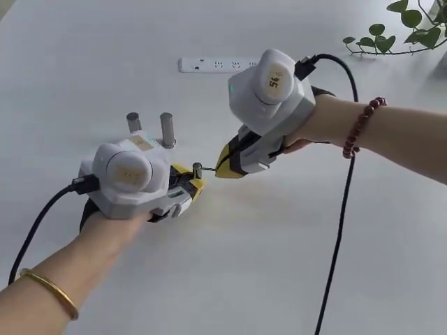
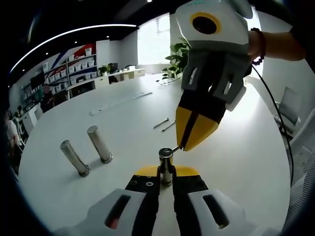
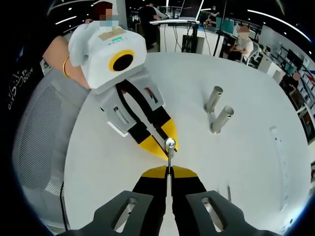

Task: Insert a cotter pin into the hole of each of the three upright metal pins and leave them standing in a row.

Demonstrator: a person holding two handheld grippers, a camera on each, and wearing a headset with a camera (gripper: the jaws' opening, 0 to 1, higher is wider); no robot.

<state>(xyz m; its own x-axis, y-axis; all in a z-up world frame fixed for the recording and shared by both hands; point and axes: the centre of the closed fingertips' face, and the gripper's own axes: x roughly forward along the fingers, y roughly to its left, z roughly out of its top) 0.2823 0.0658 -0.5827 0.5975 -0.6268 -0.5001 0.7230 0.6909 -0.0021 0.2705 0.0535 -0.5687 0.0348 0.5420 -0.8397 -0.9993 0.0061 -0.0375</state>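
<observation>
My left gripper (image 1: 195, 183) (image 2: 166, 173) is shut on a short upright metal pin (image 1: 197, 169) (image 2: 166, 162). My right gripper (image 1: 222, 169) (image 3: 169, 173) is shut on a thin cotter pin (image 3: 169, 160) (image 2: 175, 147). The cotter pin points at the held pin's top, and its tip touches there (image 3: 170, 143). Whether it has entered the hole is too small to tell. Two more metal pins (image 1: 133, 123) (image 1: 167, 130) stand upright side by side on the white table just beyond the left gripper. The same two pins (image 2: 75, 158) (image 2: 100, 144) show in the left gripper view.
Two loose cotter pins (image 2: 161, 123) (image 2: 170, 126) lie on the table behind the held pin. A white power strip (image 1: 216, 65) lies farther back, and a plant (image 1: 401, 31) trails at the far right corner. A black cable (image 1: 339, 230) runs down from the right gripper.
</observation>
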